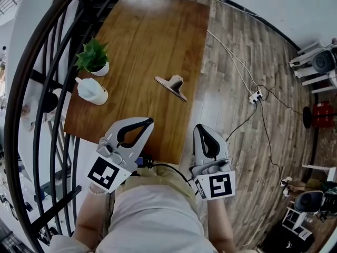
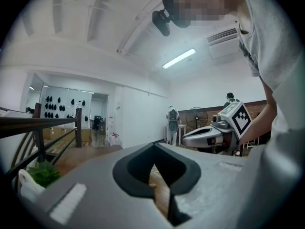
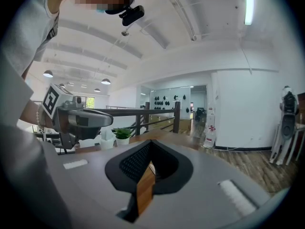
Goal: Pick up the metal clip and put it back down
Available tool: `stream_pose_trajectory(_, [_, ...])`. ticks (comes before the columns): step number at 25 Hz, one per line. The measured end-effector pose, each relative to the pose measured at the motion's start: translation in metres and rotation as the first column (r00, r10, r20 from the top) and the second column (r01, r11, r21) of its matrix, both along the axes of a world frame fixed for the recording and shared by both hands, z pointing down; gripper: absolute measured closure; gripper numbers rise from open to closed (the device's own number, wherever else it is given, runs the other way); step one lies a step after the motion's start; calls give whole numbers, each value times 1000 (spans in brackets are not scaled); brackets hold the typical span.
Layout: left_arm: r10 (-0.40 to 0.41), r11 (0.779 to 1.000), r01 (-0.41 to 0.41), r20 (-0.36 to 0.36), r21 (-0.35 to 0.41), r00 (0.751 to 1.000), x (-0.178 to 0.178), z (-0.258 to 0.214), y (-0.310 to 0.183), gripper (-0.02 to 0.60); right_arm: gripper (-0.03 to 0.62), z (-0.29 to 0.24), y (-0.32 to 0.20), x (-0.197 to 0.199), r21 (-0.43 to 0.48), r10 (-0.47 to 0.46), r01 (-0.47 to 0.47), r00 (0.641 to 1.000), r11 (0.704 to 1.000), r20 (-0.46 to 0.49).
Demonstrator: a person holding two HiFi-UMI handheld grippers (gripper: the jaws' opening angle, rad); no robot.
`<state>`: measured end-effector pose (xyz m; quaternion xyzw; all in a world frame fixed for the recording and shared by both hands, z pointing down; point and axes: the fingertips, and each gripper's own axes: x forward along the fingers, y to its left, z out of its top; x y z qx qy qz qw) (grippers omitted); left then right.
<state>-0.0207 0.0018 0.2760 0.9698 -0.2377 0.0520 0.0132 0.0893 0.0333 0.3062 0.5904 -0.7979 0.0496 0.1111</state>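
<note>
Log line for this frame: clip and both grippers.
metal clip: lying on table, apart from both grippers | left gripper: shut, empty, near table edge | right gripper: shut, empty, near table edge

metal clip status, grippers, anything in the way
Left gripper shut, empty; right gripper shut, empty. Metal clip on table, beyond both, untouched. Potted plant and white jug off to left, not in the way.

Wooden surface (image 1: 158, 30) on a grey plank floor (image 1: 221, 88), black railing (image 3: 143, 111) along the far side. White walls (image 3: 238, 113), ceiling strip light (image 2: 178, 58) on. Power strip (image 1: 255, 95) with cables on the floor.
</note>
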Motion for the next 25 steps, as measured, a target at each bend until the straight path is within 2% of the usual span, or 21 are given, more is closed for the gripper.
stream_pose_trajectory(25, [25, 1000, -25, -1, -9, 1000, 9, 7, -9, 581, 588, 4, -8, -5, -18, -4, 4, 1000, 1000, -19])
